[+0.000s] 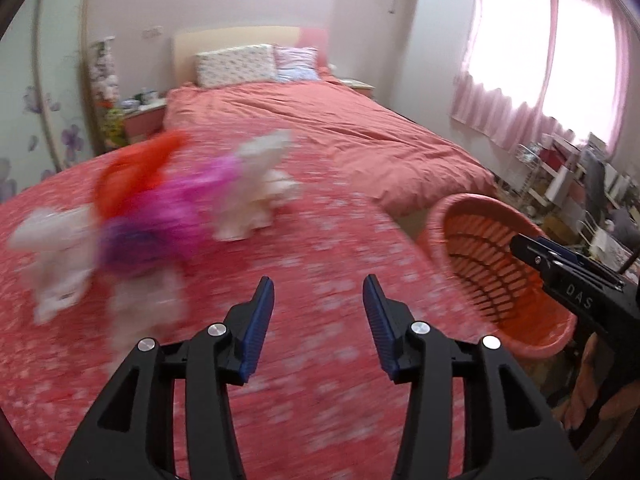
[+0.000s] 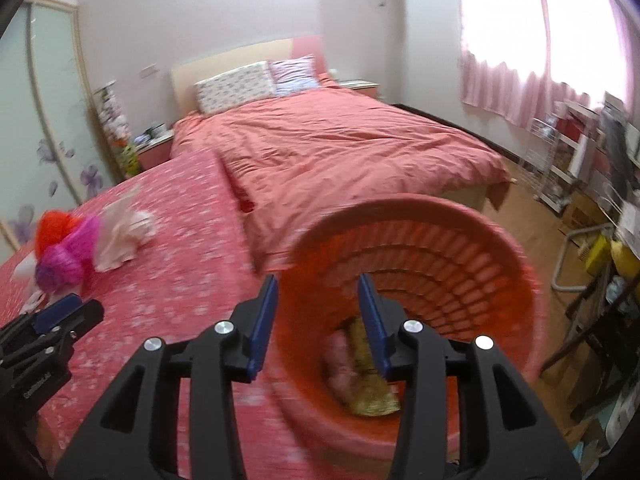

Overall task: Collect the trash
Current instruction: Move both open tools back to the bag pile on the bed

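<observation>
A heap of crumpled trash lies on the red flowered bedspread: orange (image 1: 136, 168), pink and purple (image 1: 160, 224) and white pieces (image 1: 256, 192). It also shows in the right wrist view (image 2: 80, 248). My left gripper (image 1: 318, 320) is open and empty above the bedspread, to the right of the heap. An orange slatted basket (image 2: 440, 264) stands tilted at the bed's edge, with a gold wrapper (image 2: 372, 396) and a pink piece inside. My right gripper (image 2: 318, 316) is open and empty over the basket's rim.
A pink duvet (image 2: 340, 152) and pillows (image 2: 236, 84) cover the far part of the bed. A nightstand (image 1: 140, 116) stands at the back left. Racks, shelves and clutter (image 2: 580, 168) fill the right side under a curtained window. Wooden floor (image 2: 540, 216) lies beyond the basket.
</observation>
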`<state>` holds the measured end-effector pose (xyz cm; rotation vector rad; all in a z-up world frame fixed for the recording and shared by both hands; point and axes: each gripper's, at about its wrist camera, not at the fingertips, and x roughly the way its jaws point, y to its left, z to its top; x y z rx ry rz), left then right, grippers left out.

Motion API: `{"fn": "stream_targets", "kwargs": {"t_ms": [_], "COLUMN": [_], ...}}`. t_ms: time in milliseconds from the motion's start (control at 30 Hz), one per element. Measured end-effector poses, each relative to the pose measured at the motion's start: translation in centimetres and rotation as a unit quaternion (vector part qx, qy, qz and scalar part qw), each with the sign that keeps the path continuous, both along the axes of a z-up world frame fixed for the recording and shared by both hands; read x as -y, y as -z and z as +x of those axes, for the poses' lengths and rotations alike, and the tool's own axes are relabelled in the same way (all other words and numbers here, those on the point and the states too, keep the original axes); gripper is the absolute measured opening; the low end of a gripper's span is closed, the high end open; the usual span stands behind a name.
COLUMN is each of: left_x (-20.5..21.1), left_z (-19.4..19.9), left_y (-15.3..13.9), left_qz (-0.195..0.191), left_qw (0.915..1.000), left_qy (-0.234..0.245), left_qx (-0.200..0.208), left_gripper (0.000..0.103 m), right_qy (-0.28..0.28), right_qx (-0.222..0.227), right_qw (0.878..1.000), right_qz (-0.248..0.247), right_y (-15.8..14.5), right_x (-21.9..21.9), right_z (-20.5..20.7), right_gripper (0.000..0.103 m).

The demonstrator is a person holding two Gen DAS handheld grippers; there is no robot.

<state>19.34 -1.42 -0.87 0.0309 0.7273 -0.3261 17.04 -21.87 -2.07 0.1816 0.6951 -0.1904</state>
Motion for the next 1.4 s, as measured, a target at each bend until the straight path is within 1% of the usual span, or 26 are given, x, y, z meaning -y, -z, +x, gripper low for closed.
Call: {"fn": "stream_targets", "kwargs": {"t_ms": [133, 233, 333, 533, 633, 700, 767, 867, 967, 1000, 1033, 1100, 1167, 1233, 1367, 1400], "left_x": [-4.7, -9.4, -12.3, -18.0, -19.8, -21.0, -21.7, -22.7, -23.0, -23.2, -23.3, -23.5, -23.5, -23.3, -22.7, -22.6], "left_z": [-0.7, -1.1, -1.1, -0.4, -0.3, -0.1, 0.0, 0.4, 0.9, 1.3, 1.7, 2.3, 2.9, 3.5, 3.8, 3.9], "left_y": [-0.4, -0.7, -1.0, -0.8, -0.4, -0.1, 0.1, 0.3, 0.4, 0.3, 0.2, 0.1, 0.0, -0.1, -0.2, -0.2], "left_qz": [0.007, 0.004, 0.003, 0.001, -0.001, -0.004, -0.006, -0.009, -0.009, -0.009, -0.009, -0.009, -0.01, -0.01, -0.007, -0.007], "left_qw": [0.999, 0.9961, 0.9925, 0.9827, 0.979, 0.9766, 0.975, 0.9733, 0.9723, 0.9721, 0.9719, 0.9719, 0.9723, 0.9731, 0.9747, 0.9746], "left_qy": [-0.043, -0.086, -0.12, -0.184, -0.203, -0.215, -0.222, -0.229, -0.233, -0.234, -0.235, -0.235, -0.233, -0.23, -0.223, -0.223], "left_qx": [0.013, 0.017, 0.022, 0.02, 0.017, 0.012, 0.008, 0.006, 0.006, 0.006, 0.007, 0.008, 0.008, 0.01, 0.012, 0.013], "left_gripper": [0.047, 0.047, 0.047, 0.047, 0.047, 0.047, 0.047, 0.047, 0.047, 0.047, 0.047, 0.047, 0.047, 0.047, 0.047, 0.047], "right_qy": [-0.051, -0.08, -0.101, -0.129, -0.13, -0.119, -0.1, -0.075, -0.057, -0.054, -0.052, -0.054, -0.054, -0.057, -0.071, -0.08], "right_qx": [-0.006, -0.01, -0.01, 0.004, 0.013, 0.014, 0.009, -0.001, 0.008, 0.013, 0.02, 0.023, 0.01, -0.014, -0.045, -0.049], "right_qw": [0.999, 0.997, 0.995, 0.992, 0.991, 0.993, 0.995, 0.997, 0.997, 0.996, 0.996, 0.996, 0.997, 0.997, 0.995, 0.994], "right_qz": [-0.002, -0.003, 0.003, 0.003, -0.012, -0.017, -0.01, 0.018, 0.059, 0.068, 0.073, 0.064, 0.048, 0.051, 0.05, 0.053], "right_y": [0.3, 0.2, 0.0, -1.5, -2.3, -2.3, -2.2, -1.6, -1.9, -2.2, -2.7, -3.1, -2.7, -1.8, 0.1, 0.5], "right_x": [-5.4, -8.9, -11.6, -16.1, -17.2, -17.2, -16.4, -14.7, -13.5, -13.3, -13.3, -13.6, -14.1, -14.4, -14.8, -15.0], "right_z": [1.7, 2.8, 3.7, 5.3, 6.4, 7.6, 9.3, 11.7, 13.3, 13.8, 14.6, 15.6, 17.2, 18.7, 19.7, 19.6], "right_gripper": [0.042, 0.042, 0.041, 0.041, 0.041, 0.041, 0.041, 0.042, 0.042, 0.043, 0.048, 0.055, 0.055, 0.055, 0.055, 0.046]}}
